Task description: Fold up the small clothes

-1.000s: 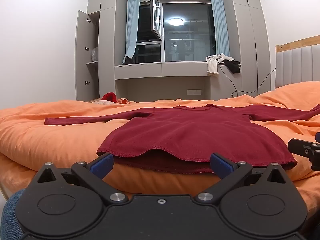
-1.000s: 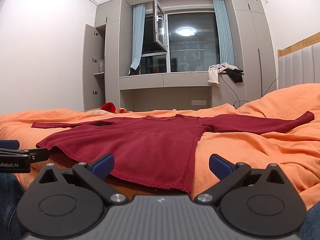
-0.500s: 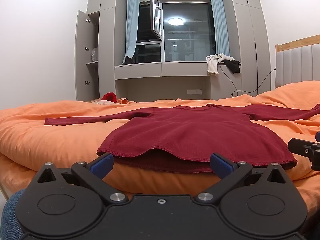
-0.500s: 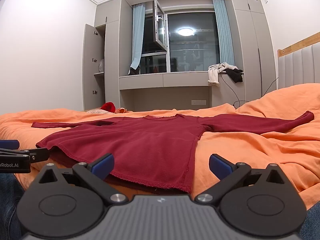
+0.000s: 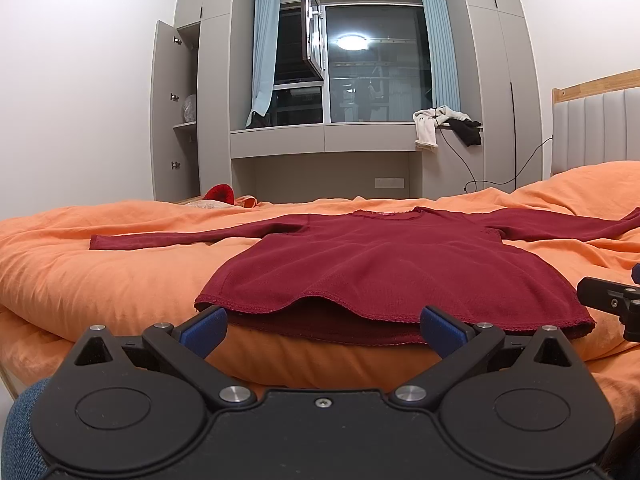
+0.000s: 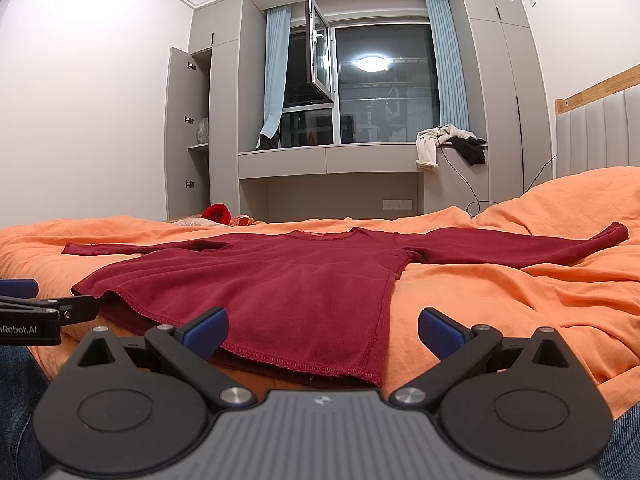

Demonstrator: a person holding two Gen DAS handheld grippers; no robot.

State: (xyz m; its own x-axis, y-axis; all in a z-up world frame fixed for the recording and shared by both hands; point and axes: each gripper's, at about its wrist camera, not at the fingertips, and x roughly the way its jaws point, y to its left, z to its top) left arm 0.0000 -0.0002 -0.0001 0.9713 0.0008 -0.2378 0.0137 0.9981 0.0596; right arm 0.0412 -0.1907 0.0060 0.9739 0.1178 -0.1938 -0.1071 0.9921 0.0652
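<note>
We haven't started folding — the shirt (image 5: 384, 268) lies flat on the bed (image 5: 100, 280), sleeves spread. Left gripper (image 5: 322, 326) and right gripper (image 6: 322, 328) gape wide, empty, at its hem; next we pinch a sleeve.

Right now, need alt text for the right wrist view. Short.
A dark red long-sleeved top lies flat, sleeves spread, on an orange duvet, seen past the open right gripper, whose blue-padded fingers sit just short of the hem. The left gripper pokes in at the left edge; a night window and grey wardrobes stand behind.
</note>
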